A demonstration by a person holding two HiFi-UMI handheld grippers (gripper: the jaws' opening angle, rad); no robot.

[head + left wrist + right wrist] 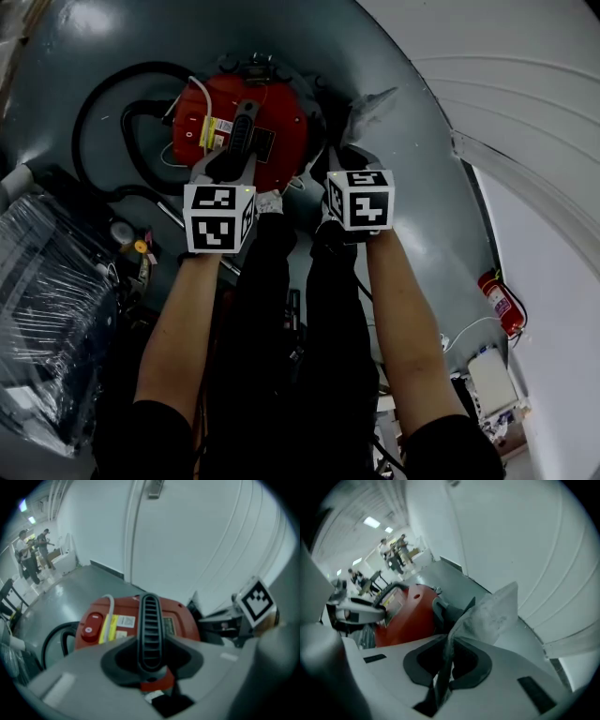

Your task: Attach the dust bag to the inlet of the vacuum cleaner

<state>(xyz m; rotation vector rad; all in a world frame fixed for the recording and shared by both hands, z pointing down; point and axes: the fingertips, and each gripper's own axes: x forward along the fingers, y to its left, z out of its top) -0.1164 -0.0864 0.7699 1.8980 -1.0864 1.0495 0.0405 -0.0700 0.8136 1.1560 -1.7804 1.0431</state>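
right gripper [446, 665] is clenched on the bag's [490, 611] edge, the bag standing at 3 o'clock of the red vacuum [272, 117]. left gripper [151, 665] grasps the vacuum's black handle [149, 620].

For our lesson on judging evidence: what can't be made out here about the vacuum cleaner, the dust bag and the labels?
Inlet: in no view. In the head view the left tool and right tool cover the vacuum cleaner's near side; in the right gripper view the dust bag blocks it.
Bag's opening: unseen; only cloth pinched in the right tool shows.
Label: print too blurred, left gripper view.
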